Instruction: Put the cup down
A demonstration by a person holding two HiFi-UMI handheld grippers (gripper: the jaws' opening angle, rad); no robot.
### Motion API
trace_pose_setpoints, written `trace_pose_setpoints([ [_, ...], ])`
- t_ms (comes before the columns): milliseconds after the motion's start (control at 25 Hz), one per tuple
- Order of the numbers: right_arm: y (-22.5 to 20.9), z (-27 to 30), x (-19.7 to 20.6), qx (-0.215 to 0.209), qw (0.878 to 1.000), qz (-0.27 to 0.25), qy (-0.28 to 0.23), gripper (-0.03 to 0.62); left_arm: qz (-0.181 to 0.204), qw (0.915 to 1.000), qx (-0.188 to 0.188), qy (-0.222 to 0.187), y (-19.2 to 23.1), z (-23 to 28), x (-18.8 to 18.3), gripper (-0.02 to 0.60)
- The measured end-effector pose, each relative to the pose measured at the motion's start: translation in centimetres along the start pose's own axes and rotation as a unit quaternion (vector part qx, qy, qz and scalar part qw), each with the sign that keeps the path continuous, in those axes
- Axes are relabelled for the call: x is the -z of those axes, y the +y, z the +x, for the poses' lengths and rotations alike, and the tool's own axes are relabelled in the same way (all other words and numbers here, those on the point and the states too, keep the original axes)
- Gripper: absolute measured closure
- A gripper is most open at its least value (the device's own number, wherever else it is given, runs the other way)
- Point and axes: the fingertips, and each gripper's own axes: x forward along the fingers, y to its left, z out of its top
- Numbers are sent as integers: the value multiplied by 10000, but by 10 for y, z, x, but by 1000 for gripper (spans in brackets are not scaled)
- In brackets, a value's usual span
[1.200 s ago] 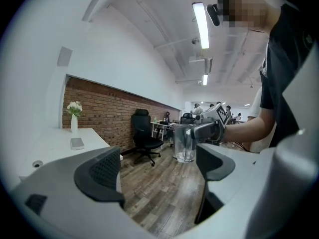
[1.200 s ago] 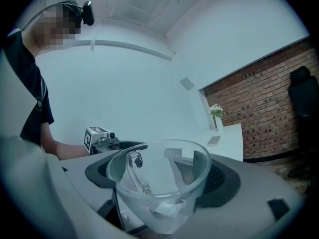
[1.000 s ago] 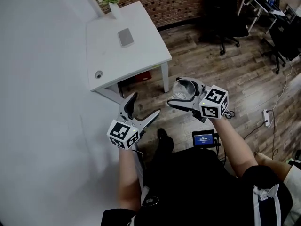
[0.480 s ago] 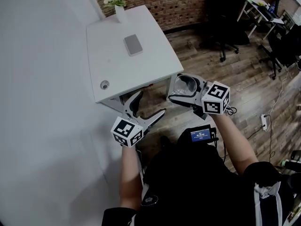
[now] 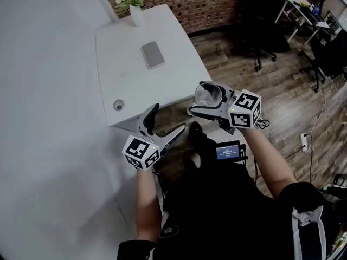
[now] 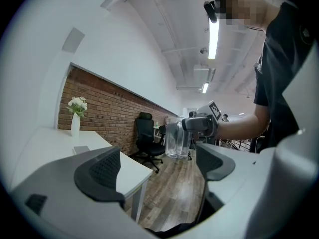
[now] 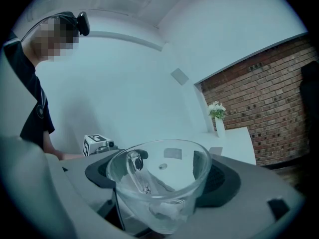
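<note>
A clear glass cup [image 5: 209, 95] with a handle is held upright in the air, just off the near right corner of the white table [image 5: 130, 85]. My right gripper [image 5: 205, 101] is shut on it; the cup [image 7: 159, 183] fills the space between the dark pads, and shows from the side as the cup [image 6: 176, 138] in the left gripper view. My left gripper [image 5: 164, 124] hangs open and empty below the table's near edge. Its fingers [image 6: 99, 176] are spread wide with only floor between them.
On the table lie a grey flat pad [image 5: 153, 54], a small round metal piece [image 5: 118, 105] near the front edge and a white vase with flowers [image 5: 132, 4] at the far corner. A black office chair [image 5: 263, 20] stands on the wood floor to the right.
The table has come closer in the head view as the person stepped toward it. The cup in my right gripper now sits beside the table's near right corner. Both grippers keep their states.
</note>
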Motion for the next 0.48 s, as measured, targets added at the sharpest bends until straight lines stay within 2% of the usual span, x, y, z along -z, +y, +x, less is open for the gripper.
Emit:
trace_pose_setpoints([
  [240, -55, 38, -9, -292, 9996, 36, -38, 143, -68, 9997, -220, 109, 53, 33, -2, 98],
  [480, -112, 50, -29, -459, 9989, 16, -82, 143, -149, 9992, -338, 152, 84, 75, -22, 98],
])
